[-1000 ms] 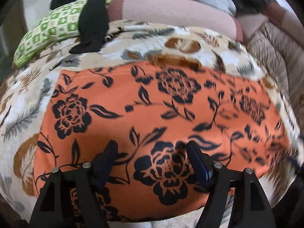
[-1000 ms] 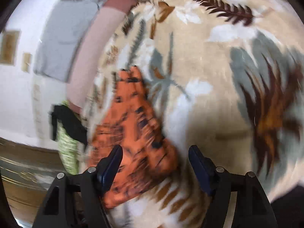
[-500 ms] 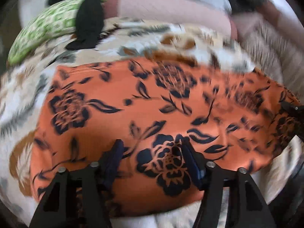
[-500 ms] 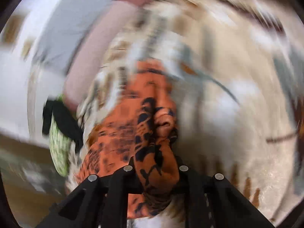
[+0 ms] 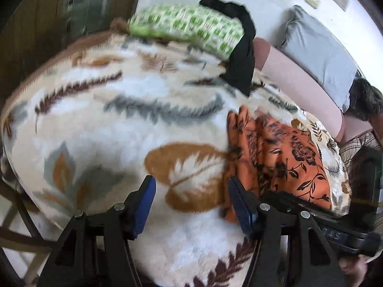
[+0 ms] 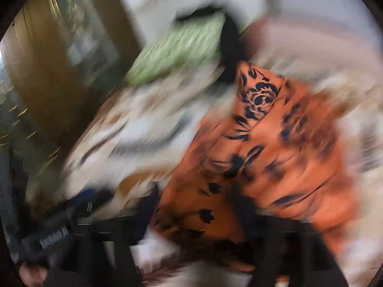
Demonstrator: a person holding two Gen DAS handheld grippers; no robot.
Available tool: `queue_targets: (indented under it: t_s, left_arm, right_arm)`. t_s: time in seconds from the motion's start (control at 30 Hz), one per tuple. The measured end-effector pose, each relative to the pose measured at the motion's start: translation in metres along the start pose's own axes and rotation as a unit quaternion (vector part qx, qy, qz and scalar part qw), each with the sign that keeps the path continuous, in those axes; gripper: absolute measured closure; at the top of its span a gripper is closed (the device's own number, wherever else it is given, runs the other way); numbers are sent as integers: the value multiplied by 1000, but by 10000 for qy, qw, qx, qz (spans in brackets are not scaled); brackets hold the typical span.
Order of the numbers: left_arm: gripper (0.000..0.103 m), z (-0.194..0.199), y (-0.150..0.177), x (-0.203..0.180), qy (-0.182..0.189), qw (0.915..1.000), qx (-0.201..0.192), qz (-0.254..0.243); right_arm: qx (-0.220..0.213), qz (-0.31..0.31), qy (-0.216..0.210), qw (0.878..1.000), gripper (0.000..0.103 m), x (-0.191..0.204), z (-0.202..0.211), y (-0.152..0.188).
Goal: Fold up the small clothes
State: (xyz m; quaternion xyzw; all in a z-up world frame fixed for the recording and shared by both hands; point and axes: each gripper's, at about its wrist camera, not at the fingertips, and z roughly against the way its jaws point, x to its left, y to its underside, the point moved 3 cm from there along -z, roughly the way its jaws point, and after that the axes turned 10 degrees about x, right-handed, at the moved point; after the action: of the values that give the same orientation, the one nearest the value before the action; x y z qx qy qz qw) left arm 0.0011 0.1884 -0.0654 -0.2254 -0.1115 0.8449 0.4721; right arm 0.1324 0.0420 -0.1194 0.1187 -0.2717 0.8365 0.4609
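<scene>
Left wrist view, nearest first: left claw [image 5: 191, 203] spread wide, nothing between the jaws, only blanket [image 5: 107, 131] beneath. And the cloth?

Just right of that claw, touching its right finger: orange cloth [image 5: 287, 157], bunched in ridges along its left side, flatter toward the right. Lying on the blanket, not lifted.

Right claw [image 6: 201, 205]?

Too blurred to call. Cloth draped over the jaws in the right wrist view; gripping or merely under it, cannot tell.

Step in hand, then?

Probably mid-fold, one side gathered in over the rest. Next, by the look of it: swing the left claw right, pinch the near ridged edge, draw it flat, line up the edges before creasing. Worth minding the soft pile, easy to nip blanket along with cloth.

Room to work?

Plenty of bare blanket left of the cloth. Brown blanket edge [image 5: 59, 55] curving away far left, with a drop beyond. Further back a green pillow [image 5: 186, 28] with a black garment [image 5: 241, 55] slung over it, then a pink bolster [image 5: 299, 91] hemming in the far side. Best kept central.
</scene>
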Motion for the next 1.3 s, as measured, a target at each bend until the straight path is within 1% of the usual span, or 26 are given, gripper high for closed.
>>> queue_targets:
  t_s: [0.03, 0.13, 0.17, 0.2, 0.23, 0.33, 0.4, 0.47, 0.5, 0.53, 0.57, 0.6, 0.63, 0.67, 0.7, 0.73, 0.77, 0.83, 0.9, 0.93, 0.97, 1.0, 1.07, 1.13, 1.23, 1.3]
  left_arm:
    - [40, 0, 3, 0, 162, 9999, 39, 17]
    - [40, -6, 4, -23, 602, 9978, 204, -167]
    - [40, -8, 5, -32, 863, 9957, 280, -207]
    - [38, -13, 6, -45, 1351, 9895, 464, -226]
    - [36, -17, 7, -53, 1590, 9851, 629, -199]
    - [36, -38, 1, -84, 1991, 9749, 957, -278]
    - [36, -59, -7, -96, 2020, 9713, 1254, -118]
    - [36, -80, -10, -102, 2176, 9618, 1660, 73]
    - [37, -92, -10, -102, 2017, 9618, 1841, 196]
    - [39, -95, -8, -103, 2044, 9600, 1896, 260]
    - [46, -97, -9, -103, 2156, 9574, 1894, 311]
    - [89, -99, -10, -103, 2226, 9544, 1960, 327]
    - [95, -102, -11, -103, 2155, 9541, 2057, 301]
    - [95, -99, -14, -102, 2064, 9581, 1964, 292]
    - [95, -84, -18, -105, 1941, 9665, 1678, 79]
    - [95, -62, -24, -111, 1783, 9759, 1247, -184]
    - [95, -40, -28, -116, 1685, 9812, 847, -397]
    - [95, 11, -31, -125, 1531, 9843, 45, -882]
    - [95, 26, -26, -124, 1294, 9849, -237, -1123]
    - [95, 21, -21, -119, 1100, 9867, -237, -1170]
    - [95, 4, -17, -110, 908, 9896, -43, -1119]
    - [95, -28, -11, -92, 838, 9922, 470, -800]
    - [94, -81, -3, -74, 900, 9861, 1336, -398]
    - [94, -88, -5, -68, 1159, 9852, 1239, -243]
    - [94, -66, -13, -83, 1030, 9897, 789, -598]
    - [94, -68, -12, -84, 882, 9904, 827, -674]
  right_arm:
    - [-39, -215, -2, 9998, 32, -7, -1, 5]
    - [-679, -532, -224, 9960, 29, -24, 41, 19]
    - [-961, -656, -181, 9930, 26, -33, 61, 24]
    - [-1151, -745, -98, 9905, 21, -37, 75, 26]
    - [-1366, -854, 4, 9869, 20, -45, 92, 33]
    - [-1481, -1074, 39, 9831, 20, -67, 109, 44]
    - [-1440, -1160, -28, 9828, 20, -78, 110, 51]
    - [-1430, -1251, -105, 9817, 20, -85, 108, 56]
    - [-1434, -1269, -160, 9814, 20, -87, 107, 58]
    - [-1417, -1283, -222, 9813, 20, -91, 111, 60]
    - [-1402, -1301, -228, 9813, 20, -94, 109, 61]
    - [-1392, -1320, -240, 9811, 20, -96, 109, 62]
    - [-1380, -1329, -282, 9811, 20, -99, 107, 60]
    - [-1375, -1335, -284, 9811, 20, -101, 106, 59]
    - [-1362, -1356, -258, 9810, 20, -103, 105, 57]
    - [-1344, -1390, -241, 9808, 20, -106, 106, 55]
    - [-1341, -1397, -258, 9807, 20, -107, 106, 53]
    - [-1379, -1401, -264, 9801, 20, -108, 111, 50]
    - [-1395, -1360, -277, 9804, 20, -106, 114, 45]
    - [-1415, -1296, -268, 9810, 20, -104, 115, 43]
    - [-1401, -1263, -236, 9818, 20, -103, 113, 42]
    - [-1362, -1264, -220, 9823, 20, -103, 111, 41]
    - [-1113, -1316, -231, 9848, 20, -104, 99, 38]
    - [-875, -1359, -197, 9866, 20, -102, 89, 38]
    - [-839, -1048, -90, 9909, 20, -91, 89, 39]
    - [-786, -1002, 6, 9919, 20, -91, 88, 37]
